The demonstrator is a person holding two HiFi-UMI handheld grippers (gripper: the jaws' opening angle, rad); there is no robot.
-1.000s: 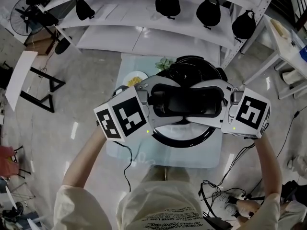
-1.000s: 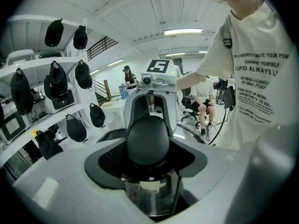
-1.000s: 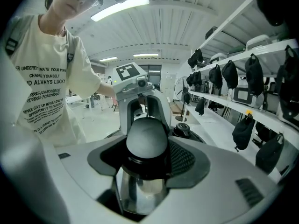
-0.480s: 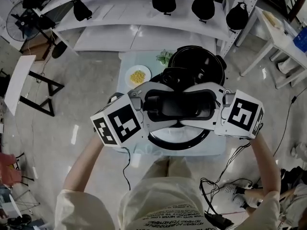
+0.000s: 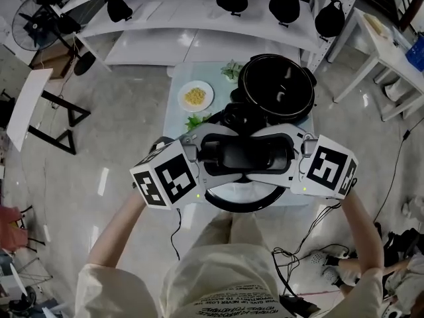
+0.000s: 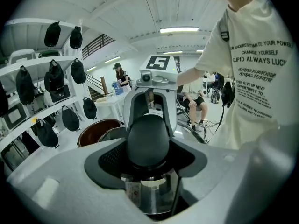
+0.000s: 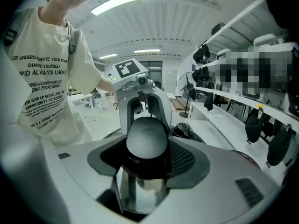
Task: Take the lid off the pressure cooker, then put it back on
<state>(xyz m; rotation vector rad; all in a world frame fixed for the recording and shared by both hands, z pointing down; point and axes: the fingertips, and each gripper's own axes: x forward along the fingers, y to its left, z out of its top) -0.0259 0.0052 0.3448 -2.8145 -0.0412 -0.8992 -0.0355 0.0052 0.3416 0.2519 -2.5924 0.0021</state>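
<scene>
Over the near edge of the bench [image 5: 175, 120], the left gripper [image 5: 217, 154] and right gripper [image 5: 277, 155] face each other — each one's jaws clamped on the black knob [image 6: 148, 140] of the lid [image 5: 233, 193]. The lid seems lifted clear, in front of the open pressure cooker [image 5: 277, 88].

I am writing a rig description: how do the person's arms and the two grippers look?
The left gripper and right gripper each have a white cube with black square markers and white moulded claws. A thin black cable hangs under the left cube. The person wears a cream short-sleeved T-shirt with dark printed lettering.
</scene>
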